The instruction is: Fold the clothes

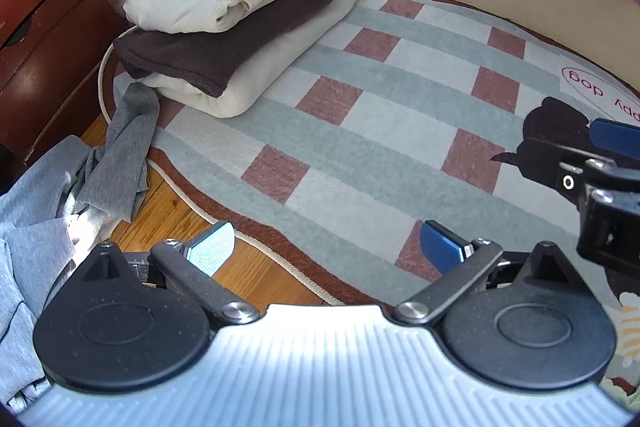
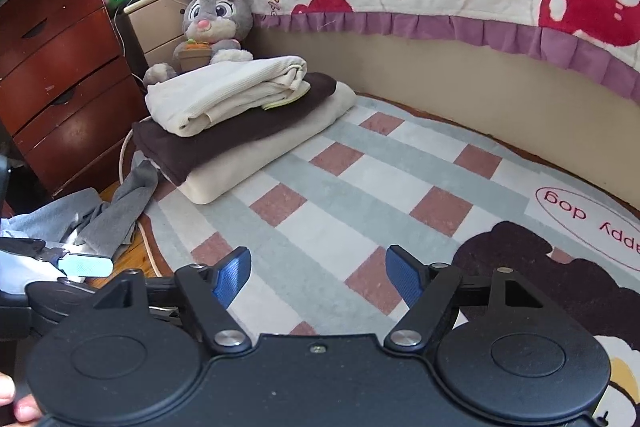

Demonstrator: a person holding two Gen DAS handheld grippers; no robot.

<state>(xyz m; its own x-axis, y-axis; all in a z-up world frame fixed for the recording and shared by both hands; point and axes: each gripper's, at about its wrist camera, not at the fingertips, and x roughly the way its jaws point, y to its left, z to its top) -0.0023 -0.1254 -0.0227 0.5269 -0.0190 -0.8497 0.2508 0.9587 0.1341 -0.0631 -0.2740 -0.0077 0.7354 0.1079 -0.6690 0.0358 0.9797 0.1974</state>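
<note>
- Blue pads of the right claw stand wide apart over the checked rug, nothing between them.
- Left claw, one pale pad and one blue, is likewise spread open and empty, hanging over the rug's corded edge where the wooden floor shows.
- Both claws point down at bare rug; neither touches cloth. My reading: one garment is finished and stacked, and the step in hand is the fetch of the next piece.
- Grey garment lies crumpled at the left, half on the floor, half against the rug's edge, with more grey cloth heaped nearer the left claw. It looks thin, limp and twisted, with a long narrow part trailing toward the stack; I cannot tell if it is a sleeve or a leg.
- Next move, as I judge it: the left claw swings over to the grey heap, pinches an edge or corner, and drags it onto open rug to be spread flat. The right claw would need a second corner.
- Risk: loose layers may bunch, so that two layers get pinched at once.
- Folded stack sits farther back on the rug: cream at the bottom, dark brown in the middle, ribbed cream on top, edges fairly square.
- Plush rabbit sits behind the stack, beside the red-brown drawers.
</note>
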